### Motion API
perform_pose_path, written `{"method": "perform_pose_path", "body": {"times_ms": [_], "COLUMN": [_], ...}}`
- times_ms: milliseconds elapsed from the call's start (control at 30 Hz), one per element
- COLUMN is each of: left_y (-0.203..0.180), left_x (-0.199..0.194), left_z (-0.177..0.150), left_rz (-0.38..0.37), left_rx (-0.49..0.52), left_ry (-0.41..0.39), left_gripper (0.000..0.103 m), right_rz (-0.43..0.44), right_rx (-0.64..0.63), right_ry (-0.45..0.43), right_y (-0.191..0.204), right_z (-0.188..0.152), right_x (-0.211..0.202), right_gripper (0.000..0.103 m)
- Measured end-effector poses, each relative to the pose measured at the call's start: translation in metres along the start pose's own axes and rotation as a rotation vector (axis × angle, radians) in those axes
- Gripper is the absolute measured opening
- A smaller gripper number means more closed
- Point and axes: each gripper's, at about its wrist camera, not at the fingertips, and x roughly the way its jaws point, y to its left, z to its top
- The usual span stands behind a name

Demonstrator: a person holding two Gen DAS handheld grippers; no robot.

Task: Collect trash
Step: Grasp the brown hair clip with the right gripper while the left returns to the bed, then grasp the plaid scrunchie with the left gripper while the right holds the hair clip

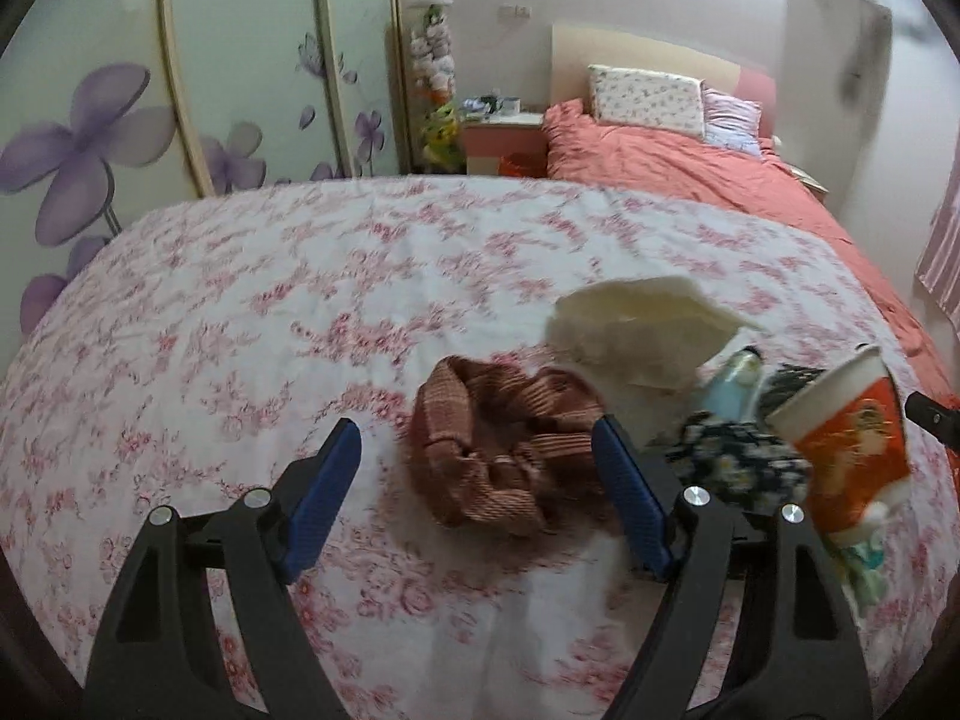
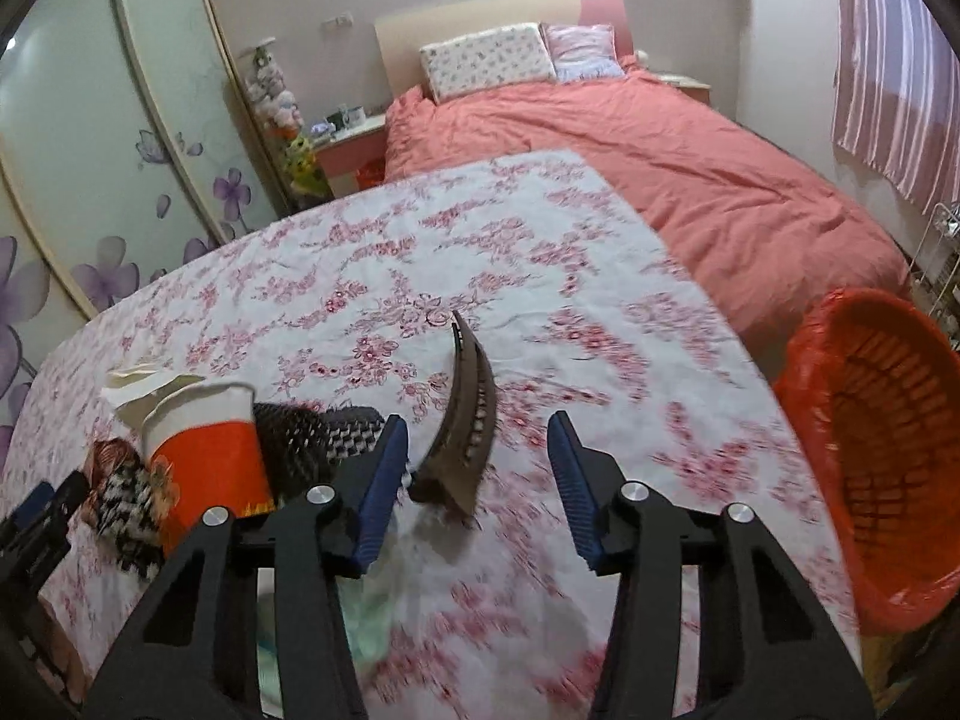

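1. Clearly, the paper cup (image 2: pixel 207 444) stands among clutter on the floral-clothed bench (image 2: pixel 372 276), beside crumpled tissue (image 1: pixel 636 324).
2. Left tool (image 1: pixel 480 474) and right tool (image 2: pixel 477 468) both gape wide, empty.
3. Judged step: choosing trash; next, grasp the cup and carry it to the orange bin (image 2: pixel 870 456).

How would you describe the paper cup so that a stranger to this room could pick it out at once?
Start at the table with the pink floral cloth. Go to the cluster of items at its near-left side. The paper cup stands upright there; unlike the soft fabrics beside it, it is stiff, with a white rim and an orange body.
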Motion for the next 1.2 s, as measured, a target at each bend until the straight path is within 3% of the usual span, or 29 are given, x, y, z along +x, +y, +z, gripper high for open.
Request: {"method": "perform_pose_path", "body": {"times_ms": [267, 400, 1067, 1200], "left_y": [0.006, 0.008, 0.001, 0.008], "left_x": [0.015, 0.017, 0.037, 0.038], "left_z": [-0.001, 0.0, 0.002, 0.0], "left_rz": [-0.012, -0.028, -0.106, -0.152], "left_rx": [-0.006, -0.021, -0.047, -0.074], "left_ry": [0.022, 0.03, 0.079, 0.091], "left_gripper": [0.078, 0.078, 0.07, 0.061], "right_rz": [-0.009, -0.001, -0.02, -0.021], "right_rx": [-0.009, 0.008, -0.016, -0.042], "right_ry": [0.055, 0.031, 0.057, 0.05], "right_y": [0.004, -0.005, 0.0, 0.003], "right_z": [-0.001, -0.002, -0.006, -0.006], "right_x": [0.024, 0.014, 0.032, 0.033], "right_gripper": [0.034, 0.028, 0.027, 0.025]}}
